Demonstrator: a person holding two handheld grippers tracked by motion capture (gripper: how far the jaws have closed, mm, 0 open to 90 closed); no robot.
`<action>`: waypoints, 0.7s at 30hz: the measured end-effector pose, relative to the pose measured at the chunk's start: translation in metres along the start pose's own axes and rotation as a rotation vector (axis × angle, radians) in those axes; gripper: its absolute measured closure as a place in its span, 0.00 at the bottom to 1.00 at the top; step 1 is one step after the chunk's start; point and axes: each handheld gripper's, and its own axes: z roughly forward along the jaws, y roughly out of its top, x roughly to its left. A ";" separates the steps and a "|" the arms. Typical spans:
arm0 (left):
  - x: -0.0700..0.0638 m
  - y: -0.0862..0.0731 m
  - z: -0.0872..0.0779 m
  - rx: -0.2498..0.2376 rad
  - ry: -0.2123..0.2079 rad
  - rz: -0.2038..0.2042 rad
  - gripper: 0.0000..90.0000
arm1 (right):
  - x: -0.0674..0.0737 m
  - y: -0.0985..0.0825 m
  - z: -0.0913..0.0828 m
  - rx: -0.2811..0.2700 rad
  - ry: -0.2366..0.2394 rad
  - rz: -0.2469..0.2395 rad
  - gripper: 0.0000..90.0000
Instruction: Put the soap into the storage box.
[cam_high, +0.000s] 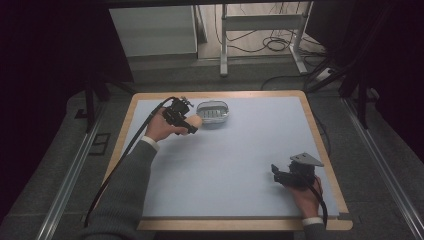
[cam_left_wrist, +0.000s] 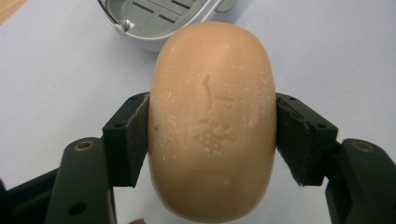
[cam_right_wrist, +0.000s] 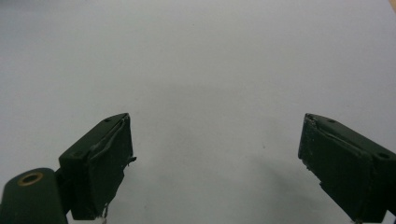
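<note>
- The high view shows the whole layout: a light blue mat (cam_high: 225, 160) on a wood-edged table (cam_high: 327, 150), the left gripper (cam_high: 192, 125) at the far left of the mat, and the right gripper (cam_high: 276, 172) near the front right corner, well apart from it.
- In the high view, the left gripper holds a tan soap bar (cam_high: 194, 123) just beside the grey soap dish (cam_high: 213, 113), on the dish's left side. Whether the bar touches the dish cannot be told from there.
- The left gripper view gives the detail that the high view lacks: both pads (cam_left_wrist: 135, 135) press on the long sides of the soap bar (cam_left_wrist: 212, 121), so the left gripper (cam_left_wrist: 212, 140) is clamped on it. The bar is clear of the mat, and the soap dish (cam_left_wrist: 154, 23) lies beyond it, showing a slotted inner tray.
- Marks are stamped into the top face of the bar. They resemble embossed characters but cannot be read.
- The right gripper view shows the right gripper (cam_right_wrist: 215, 154) released, jaws spread wide with bare mat between them.
- In the high view, a grey three-cornered plate (cam_high: 306, 159) sits on top of the right gripper.
</note>
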 end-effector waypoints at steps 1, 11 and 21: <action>0.001 0.002 0.002 -0.006 -0.003 -0.002 0.37 | 0.000 0.000 0.000 0.000 -0.001 0.003 0.11; 0.006 0.014 0.009 -0.003 -0.003 -0.003 0.37 | 0.000 0.000 0.000 0.000 -0.004 0.003 0.11; 0.013 0.028 0.013 -0.012 -0.005 0.004 0.37 | 0.000 0.000 0.000 0.005 -0.004 0.003 0.11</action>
